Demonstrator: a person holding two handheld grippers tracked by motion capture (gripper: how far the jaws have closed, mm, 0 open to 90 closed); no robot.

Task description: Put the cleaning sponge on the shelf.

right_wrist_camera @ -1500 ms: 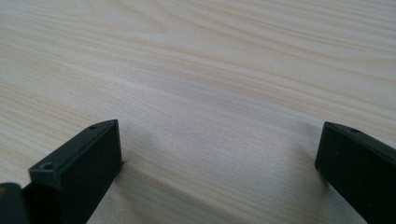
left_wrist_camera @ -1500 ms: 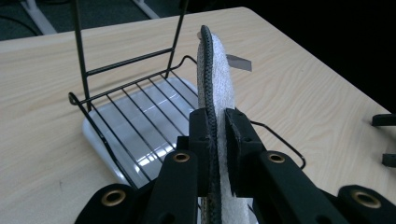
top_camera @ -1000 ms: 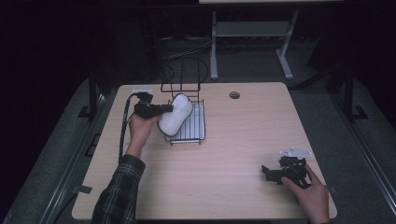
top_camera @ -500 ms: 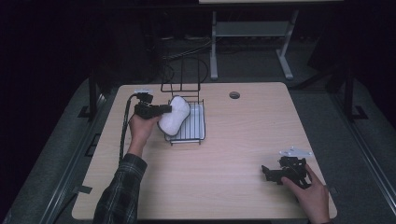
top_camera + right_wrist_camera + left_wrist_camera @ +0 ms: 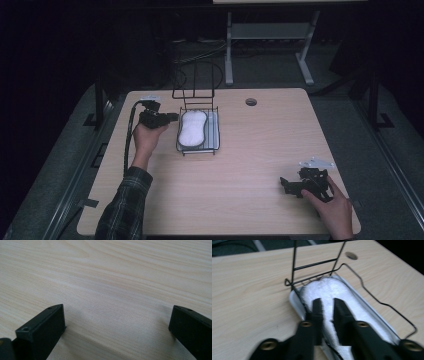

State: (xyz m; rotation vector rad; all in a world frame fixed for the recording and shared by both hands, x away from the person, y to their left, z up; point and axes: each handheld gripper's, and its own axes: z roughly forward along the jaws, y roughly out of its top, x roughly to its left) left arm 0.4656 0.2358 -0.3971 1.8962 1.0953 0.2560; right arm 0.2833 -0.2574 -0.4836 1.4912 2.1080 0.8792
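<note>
A white oblong pad point(image 5: 192, 127) lies flat in a grey tray point(image 5: 214, 131) that sits inside a black wire rack point(image 5: 194, 86) at the back left of the wooden table. My left gripper point(image 5: 171, 117) is at the tray's left edge, pointing at the pad. In the left gripper view its jaws point(image 5: 327, 301) stand a narrow gap apart just above the pad point(image 5: 332, 288), holding nothing. My right gripper point(image 5: 286, 184) rests low at the front right, and in the right gripper view point(image 5: 117, 312) its jaws are wide open over bare wood.
A round cable hole point(image 5: 251, 102) is in the table near the back edge, right of the rack. The rack's tall wire back stands behind the tray. A white table frame point(image 5: 270, 35) stands on the floor beyond. Bare wood spans the middle of the table point(image 5: 250, 160).
The pad was up and tilted at the left gripper's jaws over the tray's left side. It now lies flat in the tray, let go, with the gripper drawn slightly left. The right gripper has not moved.
</note>
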